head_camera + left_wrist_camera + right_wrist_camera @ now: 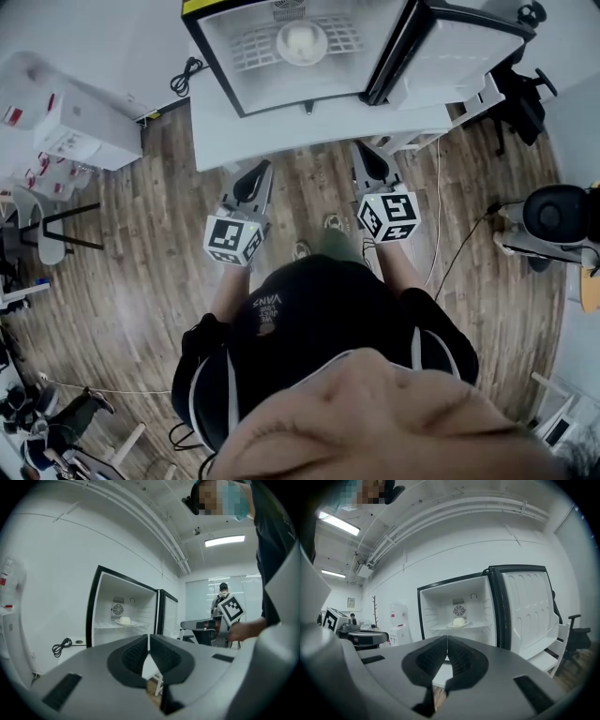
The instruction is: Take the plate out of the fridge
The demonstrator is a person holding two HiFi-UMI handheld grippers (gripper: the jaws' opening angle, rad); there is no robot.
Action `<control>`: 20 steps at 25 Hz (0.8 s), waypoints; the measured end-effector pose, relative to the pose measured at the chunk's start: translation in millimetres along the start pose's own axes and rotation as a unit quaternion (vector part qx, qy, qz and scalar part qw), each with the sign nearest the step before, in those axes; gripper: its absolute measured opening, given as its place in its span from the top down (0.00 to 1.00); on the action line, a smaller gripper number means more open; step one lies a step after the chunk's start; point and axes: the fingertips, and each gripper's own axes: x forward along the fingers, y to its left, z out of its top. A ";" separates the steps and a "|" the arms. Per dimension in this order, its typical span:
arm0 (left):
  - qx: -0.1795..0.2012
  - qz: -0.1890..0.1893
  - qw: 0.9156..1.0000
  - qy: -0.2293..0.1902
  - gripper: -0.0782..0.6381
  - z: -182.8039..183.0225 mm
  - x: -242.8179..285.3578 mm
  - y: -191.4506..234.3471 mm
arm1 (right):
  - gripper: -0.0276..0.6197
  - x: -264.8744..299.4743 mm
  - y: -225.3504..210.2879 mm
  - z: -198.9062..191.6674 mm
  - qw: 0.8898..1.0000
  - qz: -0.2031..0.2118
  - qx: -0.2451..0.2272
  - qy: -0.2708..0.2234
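Left tongs [265, 168]: nearest of all, jaws pressed together with nothing between them, held low in front of the tabletop and pointed at the fridge.
Right tongs [362, 150]: the same, jaws closed tip to tip and empty, level with the left pair and well apart from it.
Plate [280, 45]: inside the fridge, flat on the wire shelf [480, 626] about midway up, near the middle of it and just in front of the round fan grille on the back wall.
On the plate: a pale rounded mound [302, 38], sitting in the centre.
Fridge [212, 58]: small, black-framed, white inside, lit, standing on the tabletop.
Door [461, 54]: swung fully open on the right-hand side, its moulded white inner face showing.
Tabletop [281, 131]: white, carrying the fridge; both tongs hover just short of its front edge.
Cable [186, 75]: coiled black, left of the fridge.
Floor [141, 244]: wood planks.
Chair [521, 94]: dark office chair beyond the open door.
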 end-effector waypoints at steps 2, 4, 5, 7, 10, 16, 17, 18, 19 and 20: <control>-0.004 0.001 1.000 0.005 0.86 -1.7 10.8 4.9 | 0.94 11.4 -6.9 -0.5 1.000 0.001 0.000 0.005; -0.002 0.006 1.000 0.005 0.86 -0.9 22.6 10.7 | 0.94 24.5 -15.0 0.3 1.000 0.006 -0.001 0.007; -0.001 0.011 1.000 0.004 0.86 0.4 29.1 15.0 | 0.94 32.0 -19.5 1.0 1.000 0.009 -0.001 0.008; -0.005 0.021 1.000 0.002 0.86 2.5 42.0 22.6 | 0.94 46.2 -28.7 2.2 1.000 0.015 -0.002 0.010; -0.010 0.030 0.999 0.004 0.86 3.0 59.8 28.9 | 0.94 63.4 -42.0 3.5 1.000 0.025 0.001 0.013; -0.014 0.048 0.999 0.003 0.86 8.2 99.6 41.9 | 0.94 100.5 -68.4 7.4 0.999 0.047 0.009 0.017; -0.015 0.051 0.999 0.004 0.86 8.5 105.2 43.9 | 0.94 106.3 -72.1 8.0 0.999 0.051 0.010 0.018; -0.015 0.054 0.998 0.004 0.86 8.8 110.5 45.9 | 0.94 111.9 -75.3 8.6 0.998 0.055 0.010 0.019; -0.015 0.058 0.998 0.004 0.86 9.1 115.3 47.9 | 0.94 117.3 -78.2 9.0 0.998 0.059 0.009 0.020; -0.014 0.062 0.998 0.005 0.86 9.3 119.7 49.7 | 0.94 122.3 -80.6 9.2 0.998 0.063 0.008 0.021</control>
